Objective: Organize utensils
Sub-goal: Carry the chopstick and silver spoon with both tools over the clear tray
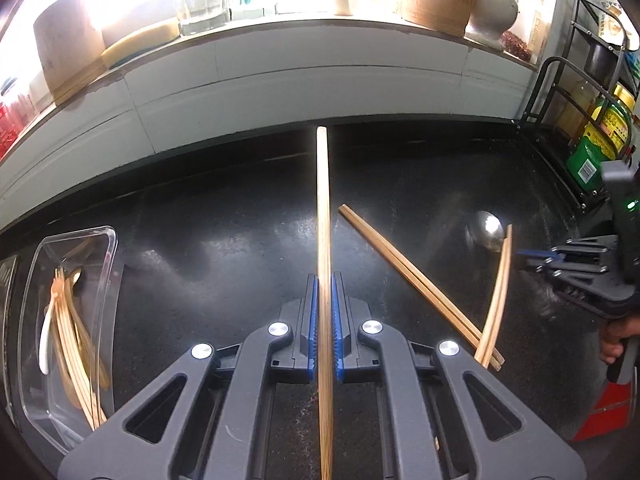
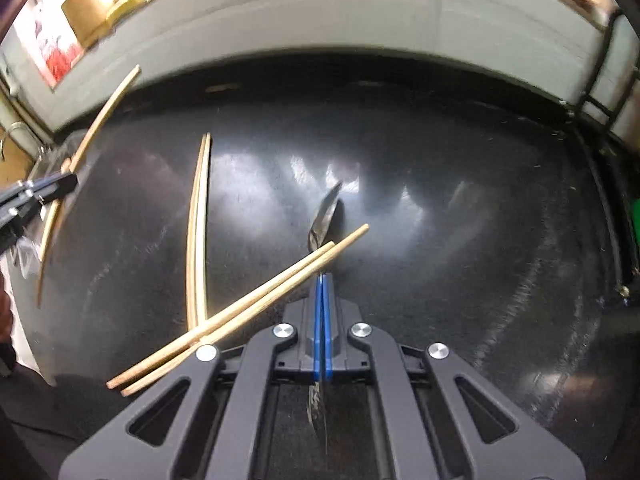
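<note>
Two grippers were clamped: the left gripper (image 1: 324, 296) on a light, stiff chopstick (image 1: 323, 208) above the counter (image 1: 224, 216), the right gripper (image 2: 322, 300) on the thin handle of a slippery metal spoon (image 2: 325, 216) mid-counter; gripping mid-length seemed steadier.

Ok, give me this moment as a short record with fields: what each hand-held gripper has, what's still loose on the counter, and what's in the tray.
left hand-held gripper: shut on a single wooden chopstick
right hand-held gripper: shut on the metal spoon handle
loose on counter: two pairs of chopsticks, one straight pair, one curved-looking pair, crossing at their near ends
clear tray: holds wooden chopsticks and a white utensil, at the counter's left
</note>
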`<act>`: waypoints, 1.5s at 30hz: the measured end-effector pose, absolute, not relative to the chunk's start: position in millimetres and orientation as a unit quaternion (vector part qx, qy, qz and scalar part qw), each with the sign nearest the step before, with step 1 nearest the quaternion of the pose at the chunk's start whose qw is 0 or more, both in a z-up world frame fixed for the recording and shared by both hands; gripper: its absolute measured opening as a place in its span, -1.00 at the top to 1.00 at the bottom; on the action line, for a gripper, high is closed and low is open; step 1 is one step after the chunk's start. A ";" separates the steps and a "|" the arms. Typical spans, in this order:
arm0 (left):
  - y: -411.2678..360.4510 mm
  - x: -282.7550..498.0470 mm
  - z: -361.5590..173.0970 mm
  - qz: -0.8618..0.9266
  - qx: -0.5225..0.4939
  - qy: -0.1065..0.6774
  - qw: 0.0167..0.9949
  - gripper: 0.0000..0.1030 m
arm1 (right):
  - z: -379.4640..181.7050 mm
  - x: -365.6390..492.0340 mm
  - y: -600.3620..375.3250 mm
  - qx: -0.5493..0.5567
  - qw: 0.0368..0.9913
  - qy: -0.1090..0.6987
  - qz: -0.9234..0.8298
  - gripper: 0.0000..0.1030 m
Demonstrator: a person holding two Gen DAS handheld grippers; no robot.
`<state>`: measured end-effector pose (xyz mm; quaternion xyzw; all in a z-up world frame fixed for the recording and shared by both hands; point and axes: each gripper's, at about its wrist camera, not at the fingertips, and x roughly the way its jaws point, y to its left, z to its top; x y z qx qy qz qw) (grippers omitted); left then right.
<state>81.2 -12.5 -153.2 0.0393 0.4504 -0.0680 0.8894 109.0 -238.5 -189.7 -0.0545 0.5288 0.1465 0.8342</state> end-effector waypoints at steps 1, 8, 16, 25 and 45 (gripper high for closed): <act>-11.9 82.5 -153.5 -0.067 0.038 0.451 0.889 0.89 | -193.3 110.4 -237.5 -0.054 0.832 0.532 0.148 0.96; -4.7 92.7 -160.4 -0.056 0.024 0.462 0.885 0.88 | -198.6 120.0 -236.7 -0.064 0.830 0.536 0.141 0.68; -8.3 98.1 -163.2 -0.061 0.029 0.466 0.882 0.88 | -191.9 120.6 -232.8 -0.069 0.833 0.527 0.156 -0.13; -4.5 99.1 -166.8 -0.059 0.024 0.472 0.879 0.88 | -201.7 111.3 -232.0 -0.083 0.822 0.540 0.159 0.20; -7.2 98.4 -177.5 -0.061 0.020 0.485 0.872 0.88 | -183.5 136.2 -240.2 -0.102 0.852 0.506 0.085 0.84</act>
